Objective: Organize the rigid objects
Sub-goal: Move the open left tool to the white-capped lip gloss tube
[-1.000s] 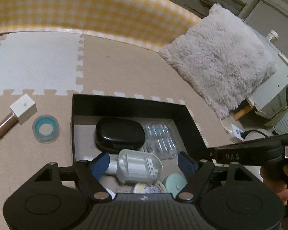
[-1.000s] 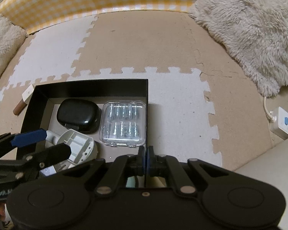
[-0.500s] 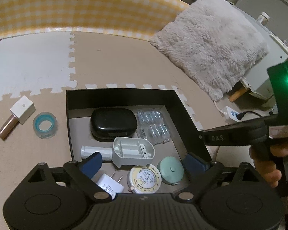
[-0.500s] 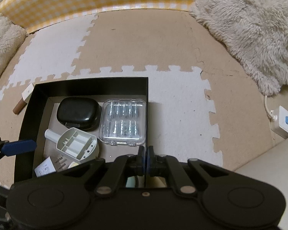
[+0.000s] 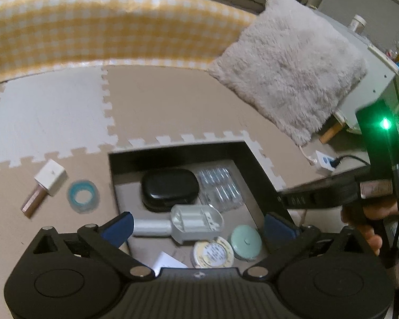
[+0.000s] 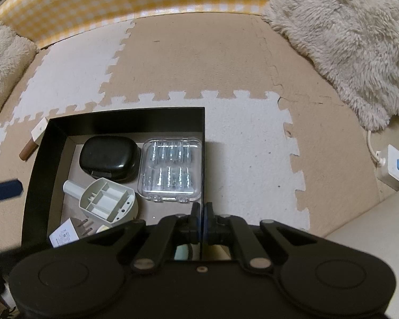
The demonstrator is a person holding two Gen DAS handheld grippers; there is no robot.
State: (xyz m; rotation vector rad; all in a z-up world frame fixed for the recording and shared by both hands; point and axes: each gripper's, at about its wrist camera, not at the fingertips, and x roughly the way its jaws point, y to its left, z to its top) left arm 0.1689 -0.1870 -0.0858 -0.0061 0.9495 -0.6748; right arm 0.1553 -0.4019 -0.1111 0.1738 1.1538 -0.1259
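A black box on the foam mat holds a black case, a clear plastic case, a grey holder with a white handle, a mint tin, a yellow tin and a white plug. My left gripper hangs above the box, its jaws opening, the blue pads clear of the holder below them. My right gripper is shut on the thin right wall of the box. Left of the box lie a blue tape roll and a white cube on a brown stick.
A fluffy cushion lies at the back right, and a second one at the left. A yellow checked border runs along the back. A white power strip with a cord sits on the right. A hand holds the right gripper's handle.
My left gripper has let go of the grey holder, spread its jaws wide and risen away from the box. The holder now lies in the box. The right gripper has not moved.
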